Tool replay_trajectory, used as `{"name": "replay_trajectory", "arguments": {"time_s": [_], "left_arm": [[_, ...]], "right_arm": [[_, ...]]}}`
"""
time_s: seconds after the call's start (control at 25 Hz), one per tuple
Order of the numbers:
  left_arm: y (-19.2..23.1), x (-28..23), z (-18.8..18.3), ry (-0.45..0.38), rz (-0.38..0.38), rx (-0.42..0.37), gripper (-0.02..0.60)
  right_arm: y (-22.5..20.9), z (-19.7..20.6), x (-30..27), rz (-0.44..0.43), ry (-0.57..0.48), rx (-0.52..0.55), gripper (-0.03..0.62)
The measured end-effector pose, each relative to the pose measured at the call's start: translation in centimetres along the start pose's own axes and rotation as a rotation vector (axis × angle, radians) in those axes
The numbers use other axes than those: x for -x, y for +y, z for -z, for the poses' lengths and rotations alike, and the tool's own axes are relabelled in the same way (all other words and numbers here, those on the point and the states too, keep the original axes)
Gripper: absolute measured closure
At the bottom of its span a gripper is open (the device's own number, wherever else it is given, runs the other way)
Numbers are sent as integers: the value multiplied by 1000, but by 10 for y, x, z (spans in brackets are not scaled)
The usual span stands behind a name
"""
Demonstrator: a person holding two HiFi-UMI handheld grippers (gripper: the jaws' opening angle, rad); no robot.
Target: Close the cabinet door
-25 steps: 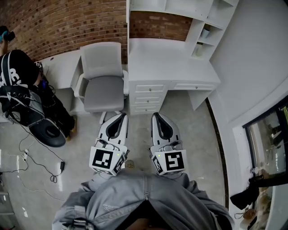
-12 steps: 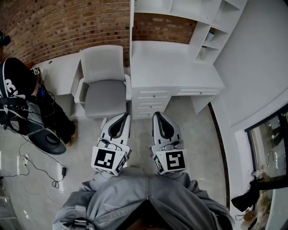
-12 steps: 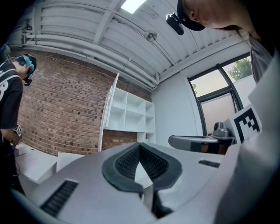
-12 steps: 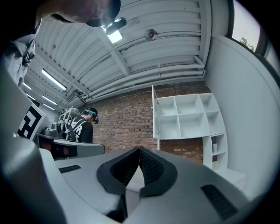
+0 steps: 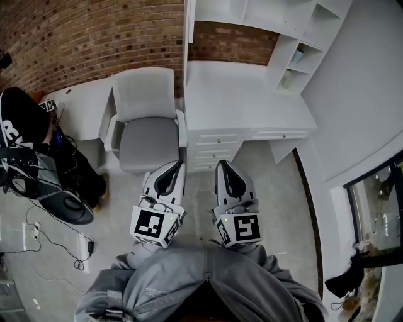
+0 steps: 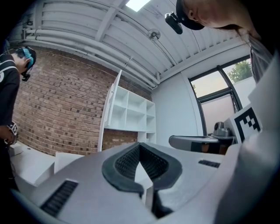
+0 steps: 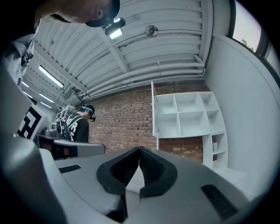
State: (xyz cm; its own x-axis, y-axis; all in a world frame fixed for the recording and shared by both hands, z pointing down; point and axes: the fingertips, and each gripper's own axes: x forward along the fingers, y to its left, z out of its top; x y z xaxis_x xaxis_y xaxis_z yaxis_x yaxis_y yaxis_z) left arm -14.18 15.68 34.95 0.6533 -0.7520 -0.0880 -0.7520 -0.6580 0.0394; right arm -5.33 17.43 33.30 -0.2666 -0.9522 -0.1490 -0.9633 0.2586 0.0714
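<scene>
The cabinet is a white shelf unit above a white desk. Its door stands open, edge-on at the unit's left side. The same door shows as a narrow white panel in the left gripper view and the right gripper view. My left gripper and right gripper are held side by side over the floor, pointing at the desk's drawers and well short of the cabinet. Both are shut with nothing held: the left gripper and right gripper show their pads meeting at the tips.
A pale grey chair stands left of the desk, just beyond my left gripper. The drawers face me. A person in black stands at far left by a dark stool base and floor cables. A window lies right.
Both grippers have moved forward together toward the desk. The desk, chair and shelf unit sit nearer and lower in the head view. Both stay shut.
</scene>
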Motion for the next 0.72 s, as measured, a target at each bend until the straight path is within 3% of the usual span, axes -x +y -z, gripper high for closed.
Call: {"name": "replay_trajectory", "arguments": {"time_s": [0.72], "left_arm": [[18,-39,17,5,-10,28,578]], "right_arm": [[-22,15,-34,-13,3,1,568]]}}
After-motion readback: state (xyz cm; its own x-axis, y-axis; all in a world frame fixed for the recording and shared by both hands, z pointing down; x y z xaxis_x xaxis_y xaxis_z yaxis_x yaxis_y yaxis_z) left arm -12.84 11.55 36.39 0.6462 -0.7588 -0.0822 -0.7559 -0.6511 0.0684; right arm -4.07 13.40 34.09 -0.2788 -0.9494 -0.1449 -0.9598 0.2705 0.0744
